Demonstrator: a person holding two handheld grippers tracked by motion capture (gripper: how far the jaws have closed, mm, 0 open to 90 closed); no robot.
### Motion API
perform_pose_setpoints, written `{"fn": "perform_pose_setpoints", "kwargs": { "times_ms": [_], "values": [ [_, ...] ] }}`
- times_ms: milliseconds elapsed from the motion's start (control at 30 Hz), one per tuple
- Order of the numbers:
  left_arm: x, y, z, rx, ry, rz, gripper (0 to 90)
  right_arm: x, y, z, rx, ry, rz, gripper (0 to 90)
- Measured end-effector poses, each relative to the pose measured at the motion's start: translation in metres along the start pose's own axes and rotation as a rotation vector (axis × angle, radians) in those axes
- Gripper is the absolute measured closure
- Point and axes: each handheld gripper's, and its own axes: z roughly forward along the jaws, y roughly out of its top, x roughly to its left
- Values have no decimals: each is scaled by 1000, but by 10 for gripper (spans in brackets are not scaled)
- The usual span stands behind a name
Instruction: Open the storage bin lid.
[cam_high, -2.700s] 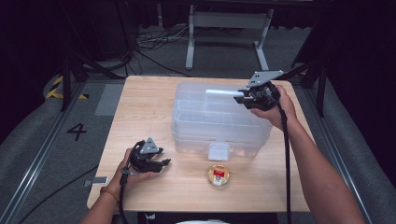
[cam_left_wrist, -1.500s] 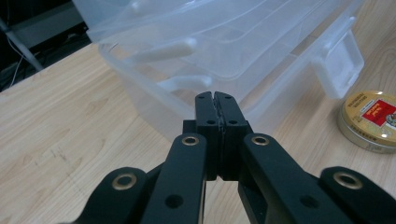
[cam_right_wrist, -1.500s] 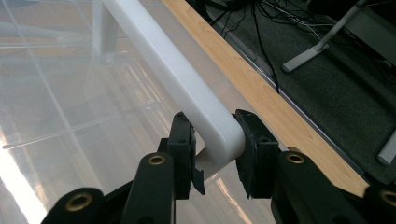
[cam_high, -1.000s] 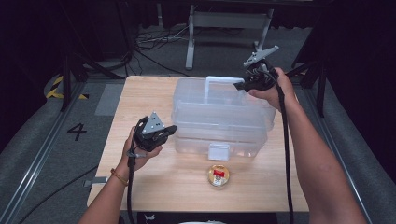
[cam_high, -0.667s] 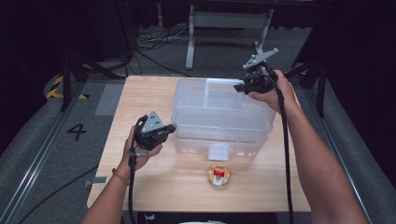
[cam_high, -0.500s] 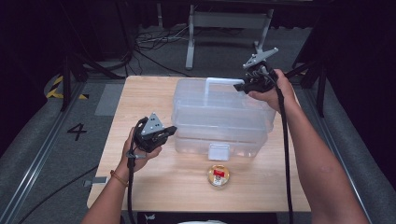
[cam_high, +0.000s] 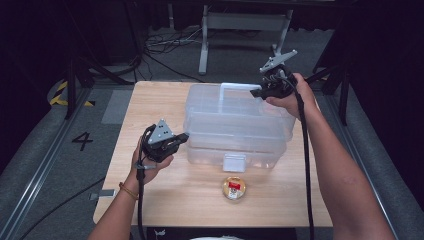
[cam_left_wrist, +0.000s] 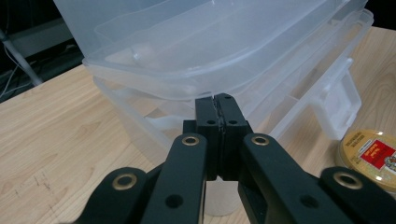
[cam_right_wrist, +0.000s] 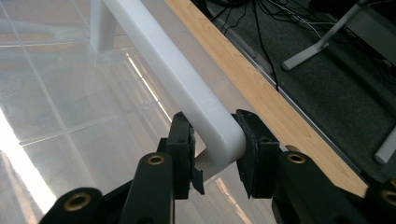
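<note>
Wooden table (cam_high: 150, 107), white handle (cam_right_wrist: 187, 84) between right gripper (cam_right_wrist: 215, 140) jaws

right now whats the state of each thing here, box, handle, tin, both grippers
clear plastic box: lid raised, a gap above its base
white handle: swung up, clamped at its corner
round tin: lid on, flat on the table
left gripper: shut, empty, tips at the box's edge
right gripper: shut on the handle

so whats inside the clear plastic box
The clear box shows stacked trays with dividers through its walls; the compartments look empty, though the frosted plastic blurs anything small. The right gripper clamps its white handle. The round tin sits outside, in front.
</note>
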Motion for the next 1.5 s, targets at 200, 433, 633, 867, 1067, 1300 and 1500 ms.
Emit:
{"fn": "perform_pose_setpoints", "kwargs": {
  "times_ms": [200, 433, 633, 867, 1067, 1300, 1500],
  "values": [
    [1, 2, 2, 10, 5, -6, 898, 1, -1, 0, -6, -14, 2, 677],
    [2, 4, 3, 24, 10, 6, 900, -1, -14, -20, -88, -32, 12, 598],
    [1, 6, 4, 27, 25, 7, 900, 1, -45, -56, -192, -60, 10, 508],
    [1, 8, 4, 39, 28, 14, 900, -3, -104, -92, -270, -153, 44, 407],
    [2, 9, 4, 30, 27, 16, 900, -7, -153, -103, -330, -204, 113, 390],
    [3, 17, 5, 52, 28, 43, 900, -2, -187, -90, -295, -175, 112, 358],
    [2, 29, 6, 53, 31, 66, 900, 8, -201, -72, -278, -131, 92, 352]
  ]
}}
